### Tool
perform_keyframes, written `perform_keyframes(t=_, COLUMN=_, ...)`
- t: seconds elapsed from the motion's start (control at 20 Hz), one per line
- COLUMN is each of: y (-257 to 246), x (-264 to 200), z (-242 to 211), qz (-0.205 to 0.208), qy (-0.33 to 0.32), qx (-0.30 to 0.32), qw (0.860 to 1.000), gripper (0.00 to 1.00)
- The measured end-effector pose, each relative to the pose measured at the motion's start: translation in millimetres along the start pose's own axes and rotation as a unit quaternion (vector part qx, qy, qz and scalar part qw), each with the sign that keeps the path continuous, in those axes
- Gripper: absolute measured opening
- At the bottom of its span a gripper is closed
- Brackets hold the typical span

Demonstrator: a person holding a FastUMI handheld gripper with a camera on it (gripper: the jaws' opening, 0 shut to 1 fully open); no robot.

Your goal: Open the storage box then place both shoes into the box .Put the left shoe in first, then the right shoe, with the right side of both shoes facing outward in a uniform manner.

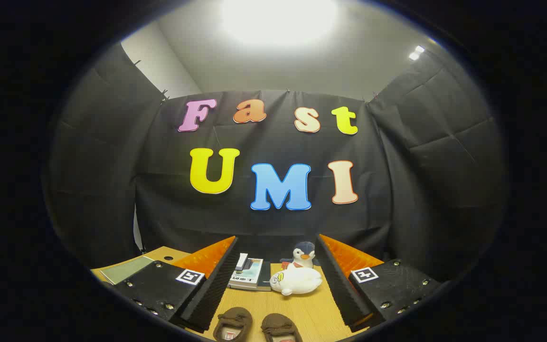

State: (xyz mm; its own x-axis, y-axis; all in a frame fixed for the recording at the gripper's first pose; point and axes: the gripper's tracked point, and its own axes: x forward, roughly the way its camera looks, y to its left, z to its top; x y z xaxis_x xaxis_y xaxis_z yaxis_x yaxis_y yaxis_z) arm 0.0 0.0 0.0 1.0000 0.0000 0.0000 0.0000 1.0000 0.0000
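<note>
Gripper view looks level across the worktop (297, 311) toward the booth's black cloth wall, with the tongs (273, 285) held above the wood surface and pointing straight ahead, tilted only slightly down. Its two fingers (207, 285) spread wide apart, holding nothing, and the gap between them takes in most of what lies on the worktop. Nearest the camera, between the fingers and low between their bases, sit two brown shoes (233, 324) side by side, toes pointing away; the left-hand one and the right-hand shoe (280, 327) lie close together but not touching, and only their front halves show. Farther ahead, still between the fingers, a white plush toy (297, 280) lies on its side, and just behind it a penguin toy (304, 254) stands upright near the inner face of the right finger. To the left of the white toy a book (249, 275) lies flat, with a small white object (241, 261) resting on its far end. Beyond the left finger, toward the worktop's far-left corner, a pale green sheet (124, 269) lies flat, and a dark round hole (168, 258) shows in the wood near it. Neither finger touches any object.
</note>
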Motion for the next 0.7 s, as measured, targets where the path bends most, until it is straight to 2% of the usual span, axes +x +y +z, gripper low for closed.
perform_keyframes(t=0.7, y=5.3, x=0.7, z=-3.3, qz=-0.004, qy=0.000, qx=-0.005, qw=1.000, gripper=0.97)
